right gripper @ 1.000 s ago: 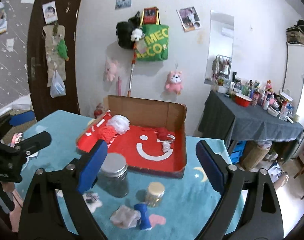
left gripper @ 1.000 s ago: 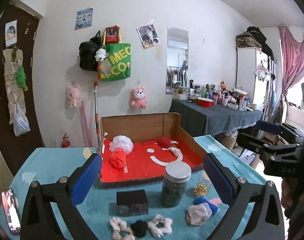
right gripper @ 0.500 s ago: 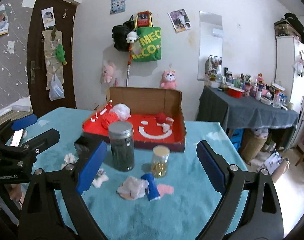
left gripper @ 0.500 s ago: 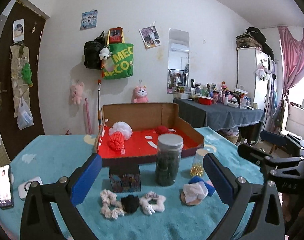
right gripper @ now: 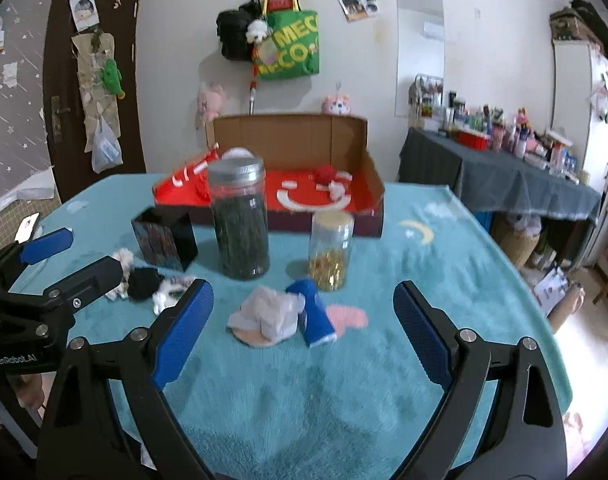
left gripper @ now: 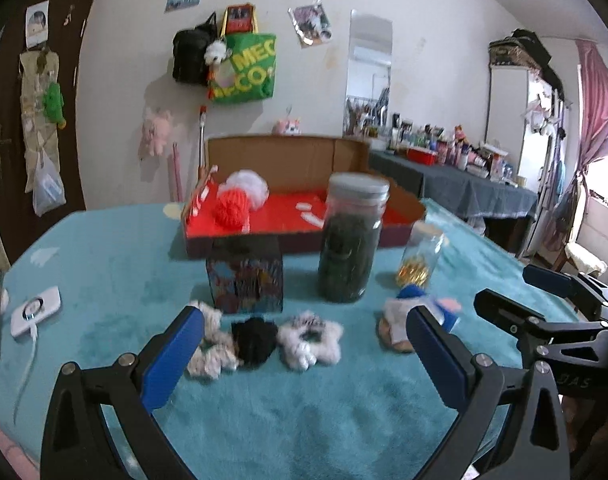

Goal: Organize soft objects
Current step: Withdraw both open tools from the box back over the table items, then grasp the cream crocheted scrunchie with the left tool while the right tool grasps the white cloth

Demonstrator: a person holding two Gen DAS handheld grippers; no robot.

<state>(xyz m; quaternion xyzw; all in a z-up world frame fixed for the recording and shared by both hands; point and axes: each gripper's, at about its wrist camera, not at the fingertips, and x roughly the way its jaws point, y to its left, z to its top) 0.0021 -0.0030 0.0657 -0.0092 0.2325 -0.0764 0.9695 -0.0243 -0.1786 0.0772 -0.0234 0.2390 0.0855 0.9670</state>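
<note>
Three fluffy scrunchies lie in a row on the teal cloth: a grey-white one (left gripper: 210, 350), a black one (left gripper: 254, 342) and a white star-shaped one (left gripper: 309, 340). My left gripper (left gripper: 304, 356) hovers open just in front of them, nothing between its fingers. A crumpled pale cloth (right gripper: 270, 310) and a blue soft piece (right gripper: 313, 310) lie ahead of my right gripper (right gripper: 300, 328), which is open and empty. The cardboard box (left gripper: 304, 156) with a red floor holds a red knitted piece (left gripper: 232, 206) and a white fluffy piece (left gripper: 246, 186).
A tall jar of dark contents (left gripper: 351, 240), a small jar of gold bits (left gripper: 419, 258) and a dark printed box (left gripper: 246, 276) stand between the soft things and the box. A white charger (left gripper: 36, 310) and a phone lie at the left.
Both grippers have sunk toward the table, still open. The scrunchies, the pale cloth and the jars now look larger and closer, and the box is seen more from the side.
</note>
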